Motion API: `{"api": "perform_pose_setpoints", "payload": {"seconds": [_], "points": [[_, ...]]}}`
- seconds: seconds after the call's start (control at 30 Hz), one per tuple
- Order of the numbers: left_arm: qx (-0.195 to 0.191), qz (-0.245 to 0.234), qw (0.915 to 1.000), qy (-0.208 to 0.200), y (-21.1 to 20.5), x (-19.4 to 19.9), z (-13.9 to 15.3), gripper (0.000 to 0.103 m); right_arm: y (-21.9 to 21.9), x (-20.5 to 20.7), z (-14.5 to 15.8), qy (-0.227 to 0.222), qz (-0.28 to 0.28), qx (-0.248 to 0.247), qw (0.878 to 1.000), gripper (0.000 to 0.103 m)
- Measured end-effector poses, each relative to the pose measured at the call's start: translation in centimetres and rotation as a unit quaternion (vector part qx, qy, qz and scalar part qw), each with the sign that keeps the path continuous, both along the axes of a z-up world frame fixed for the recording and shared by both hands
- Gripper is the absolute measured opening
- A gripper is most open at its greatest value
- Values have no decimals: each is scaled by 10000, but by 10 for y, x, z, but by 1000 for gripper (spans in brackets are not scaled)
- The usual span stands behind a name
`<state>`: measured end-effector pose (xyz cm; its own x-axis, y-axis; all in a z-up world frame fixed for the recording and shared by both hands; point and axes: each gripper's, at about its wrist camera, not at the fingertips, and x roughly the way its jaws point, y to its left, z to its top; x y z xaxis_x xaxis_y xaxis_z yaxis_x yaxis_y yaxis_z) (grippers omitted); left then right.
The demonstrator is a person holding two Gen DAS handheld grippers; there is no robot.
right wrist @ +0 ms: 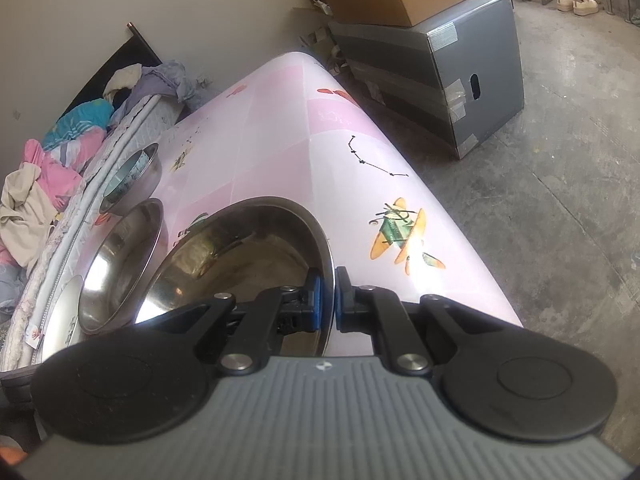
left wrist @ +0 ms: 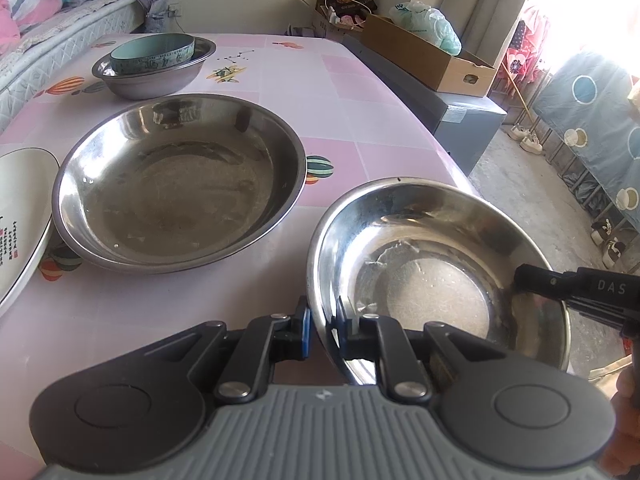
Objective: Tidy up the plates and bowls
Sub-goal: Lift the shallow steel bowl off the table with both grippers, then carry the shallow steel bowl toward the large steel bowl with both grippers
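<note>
A: Left gripper [left wrist: 323,330] clamps the small steel bowl [left wrist: 436,264] rim, lower right of frame; right gripper [right wrist: 334,300] pinches the opposite rim.

B: Risk?

A: Thin slick rim slips, bowl tips off the table [left wrist: 360,92] edge or clangs the large steel basin [left wrist: 180,184].

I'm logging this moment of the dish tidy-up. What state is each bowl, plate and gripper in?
Small steel bowl: empty, gripped at two rim points, near the table edge.
Large steel bowl: empty, upright on the table.
Far steel bowl: holds the teal bowl.
Teal bowl: nested, upright.
White plate: flat on the table, partly out of view.
Left gripper: shut on the small bowl's rim.
Right gripper: shut on its rim too.
</note>
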<state>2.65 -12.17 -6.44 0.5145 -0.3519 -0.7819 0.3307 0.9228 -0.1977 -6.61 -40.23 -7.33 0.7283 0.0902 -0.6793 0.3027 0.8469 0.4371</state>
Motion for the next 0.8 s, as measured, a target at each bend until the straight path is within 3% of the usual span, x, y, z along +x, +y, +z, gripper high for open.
{"api": "perform_pose_setpoints", "payload": {"seconds": [0.8], "points": [[76, -89, 9999, -13, -5, 6, -5, 17, -2, 1, -5, 31, 42, -9, 10000, 6]]}}
